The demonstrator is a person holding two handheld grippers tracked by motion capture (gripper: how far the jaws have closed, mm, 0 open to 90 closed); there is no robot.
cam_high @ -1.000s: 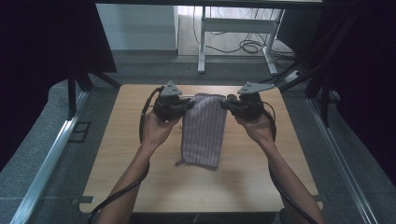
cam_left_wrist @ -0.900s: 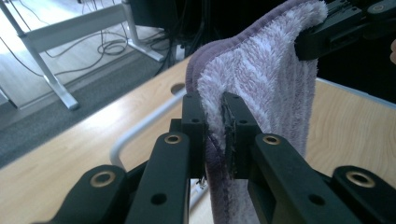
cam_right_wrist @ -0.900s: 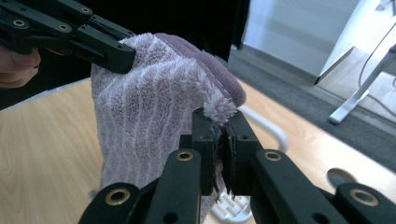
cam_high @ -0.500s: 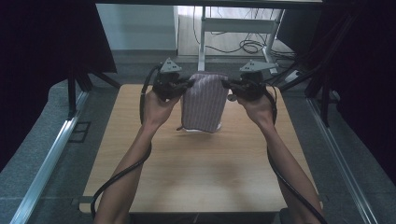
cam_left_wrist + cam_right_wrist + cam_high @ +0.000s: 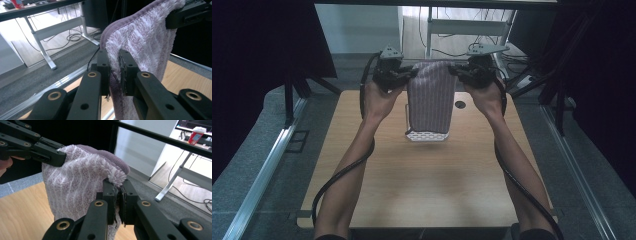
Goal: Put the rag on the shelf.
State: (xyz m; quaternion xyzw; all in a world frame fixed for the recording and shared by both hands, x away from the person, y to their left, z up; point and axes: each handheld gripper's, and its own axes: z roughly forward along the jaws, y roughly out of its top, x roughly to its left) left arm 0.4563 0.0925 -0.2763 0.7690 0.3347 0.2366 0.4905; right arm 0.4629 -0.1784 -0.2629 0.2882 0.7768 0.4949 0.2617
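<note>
**A:** You've got the purple towel (image 5: 430,97) pinched at its two upper corners, the left gripper (image 5: 399,76) on one and the right gripper (image 5: 464,74) on the other. Why so high?

**B:** My guess is that you want it to hang flat. With the corners apart and level, the cloth drops in one smooth panel above the far middle of the tabletop (image 5: 422,185), and its lower edge sits just over the white perforated rack (image 5: 427,136) (a small stand or tray, I can't tell which).

**A:** And the grip itself?

**B:** In the left gripper view your fingers (image 5: 126,72) are closed narrow on the plush hem, with pile bulging out on both sides. The right gripper view shows the same: the fingers (image 5: 110,197) are clamped on the other corner, and the towel spans across to the opposite gripper at the upper left.

**A:** What about the surface?

**B:** It's light wood, bare apart from the rack and a round cable hole (image 5: 460,104) to the right of the towel. Your cables trail back along both forearms.

**A:** And the room?

**B:** There's dark curtaining on both sides and grey floor around the tabletop. At the far end stands a white-legged desk (image 5: 472,25) with loose cords under it. The right gripper view also shows a red cup (image 5: 197,133) on a far desk.
</note>
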